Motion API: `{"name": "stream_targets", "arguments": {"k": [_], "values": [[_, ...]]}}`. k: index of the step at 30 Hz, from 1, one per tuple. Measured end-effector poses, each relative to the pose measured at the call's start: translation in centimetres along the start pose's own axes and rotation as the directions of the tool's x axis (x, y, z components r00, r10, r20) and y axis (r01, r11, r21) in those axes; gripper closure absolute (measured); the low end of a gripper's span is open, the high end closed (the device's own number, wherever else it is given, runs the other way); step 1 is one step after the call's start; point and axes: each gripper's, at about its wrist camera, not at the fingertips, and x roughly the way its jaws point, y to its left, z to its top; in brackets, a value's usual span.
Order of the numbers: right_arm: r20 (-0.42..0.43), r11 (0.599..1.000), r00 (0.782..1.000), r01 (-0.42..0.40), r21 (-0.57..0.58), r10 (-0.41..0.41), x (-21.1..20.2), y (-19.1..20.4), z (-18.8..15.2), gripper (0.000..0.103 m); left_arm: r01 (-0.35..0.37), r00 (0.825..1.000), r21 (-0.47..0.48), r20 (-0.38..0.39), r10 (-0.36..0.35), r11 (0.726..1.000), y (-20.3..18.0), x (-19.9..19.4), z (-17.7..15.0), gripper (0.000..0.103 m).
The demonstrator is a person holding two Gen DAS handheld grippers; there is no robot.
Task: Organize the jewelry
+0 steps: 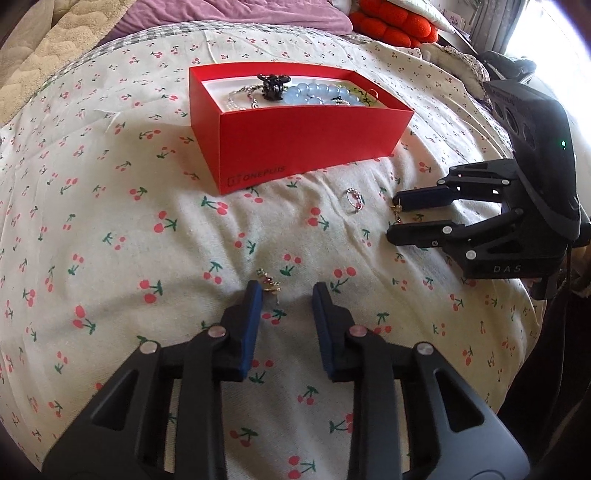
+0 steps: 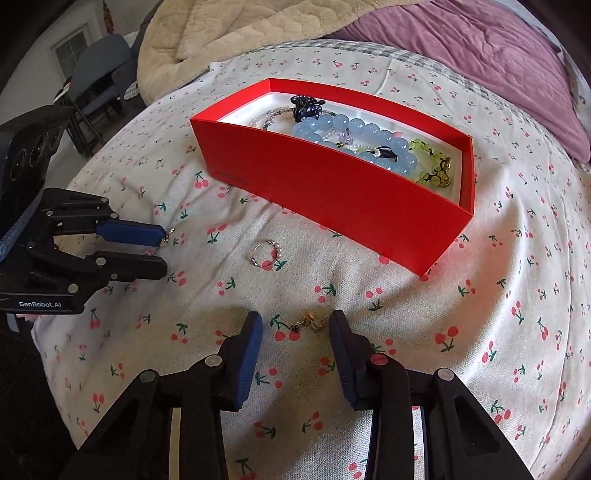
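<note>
A red open box [image 1: 306, 147] [image 2: 332, 195] on the cherry-print bedspread holds blue beads [image 2: 354, 133], a dark hair clip [image 1: 272, 85], green beads [image 2: 432, 162] and chains. A beaded ring [image 1: 354, 200] [image 2: 266, 254] lies in front of it. My left gripper [image 1: 286, 291] [image 2: 162, 251] is open, a small gold earring [image 1: 269, 283] [image 2: 167, 236] lying by its left fingertip. My right gripper [image 2: 295, 319] [image 1: 393, 218] is open, a gold drop earring [image 2: 308, 322] [image 1: 398, 213] lying between its tips.
The cherry-print bedspread [image 1: 110, 221] is soft and wrinkled. A purple blanket [image 2: 498, 55] and a beige quilt [image 2: 229, 33] lie behind the box. Red cushions [image 1: 395, 22] sit at the far back. A chair [image 2: 96, 74] stands beyond the bed's edge.
</note>
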Motion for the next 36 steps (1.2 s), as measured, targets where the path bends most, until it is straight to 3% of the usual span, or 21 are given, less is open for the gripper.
{"name": "stream_targets", "arguments": {"k": [8,13,23,36], "values": [[0.003,1.000,1.000,0.016,0.014,-0.016,0.2,0.2,0.3,0.080,-0.066,0.998,-0.023,-0.009,0.066,0.998,-0.2,0.1,0.1,0.091],[-0.001,0.999,1.000,0.015,0.031,-0.015,0.2,0.2,0.5,0.093,-0.086,0.996,-0.031,-0.013,0.085,0.996,-0.5,0.1,0.3,0.091],[0.012,0.997,1.000,-0.003,0.076,0.002,-1.1,0.1,1.1,0.094,-0.061,0.998,-0.080,0.012,0.063,0.995,0.2,-1.4,0.8,0.092],[0.106,0.990,0.993,-0.056,0.126,0.043,-5.2,0.0,3.3,0.094,-0.011,0.994,-0.126,0.106,0.024,0.992,0.4,-4.4,3.3,0.092]]}}
